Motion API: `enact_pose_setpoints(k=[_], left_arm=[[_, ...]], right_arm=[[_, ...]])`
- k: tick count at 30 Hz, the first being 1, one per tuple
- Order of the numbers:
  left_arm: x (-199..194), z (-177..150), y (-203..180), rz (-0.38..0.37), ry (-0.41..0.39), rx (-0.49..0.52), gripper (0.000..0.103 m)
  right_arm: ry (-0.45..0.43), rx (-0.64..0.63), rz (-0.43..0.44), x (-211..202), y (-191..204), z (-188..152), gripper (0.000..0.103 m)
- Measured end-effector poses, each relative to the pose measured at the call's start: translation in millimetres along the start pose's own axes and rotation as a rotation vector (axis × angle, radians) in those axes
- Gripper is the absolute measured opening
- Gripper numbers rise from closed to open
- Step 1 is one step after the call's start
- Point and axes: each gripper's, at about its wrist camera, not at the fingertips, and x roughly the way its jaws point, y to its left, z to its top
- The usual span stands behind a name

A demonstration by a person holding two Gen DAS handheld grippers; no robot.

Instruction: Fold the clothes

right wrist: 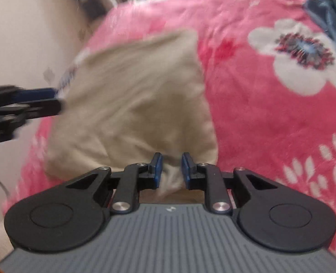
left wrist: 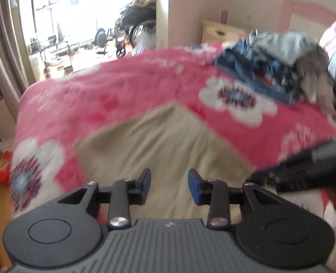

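My left gripper gapes empty above the soft, limp beige cotton garment on the pink flowered fleece blanket; my right gripper, narrowly parted, straddles its near hem (best pinched at corners).

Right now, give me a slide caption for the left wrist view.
Open left hand-held gripper above beige garment on pink floral blanket; unfolded clothes pile behind.
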Motion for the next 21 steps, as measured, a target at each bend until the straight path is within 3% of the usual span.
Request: enact_pose_setpoints(k=[3, 6, 10, 19, 21], left_arm=[[51, 33, -9, -0.052, 0.005, -0.010, 0.042], [110, 53, -18, -0.041, 0.064, -0.010, 0.041], [172, 54, -17, 0.038, 0.137, -0.043, 0.043], [195, 71, -6, 0.092, 0.155, -0.158, 0.043], [202, 79, 2, 0.108, 0.166, -0.193, 0.048]], right_arm=[[-0.072, 0.117, 0.014, -10, -16, 7, 0.018], [-0.011, 0.207, 0.039, 17, -32, -3, 0.020], [-0.056, 0.078, -0.007, 26, -18, -17, 0.020], [-0.060, 0.066, 0.059, 31, -35, -18, 0.019], [-0.063, 0.063, 0.066, 30, -36, -19, 0.019]])
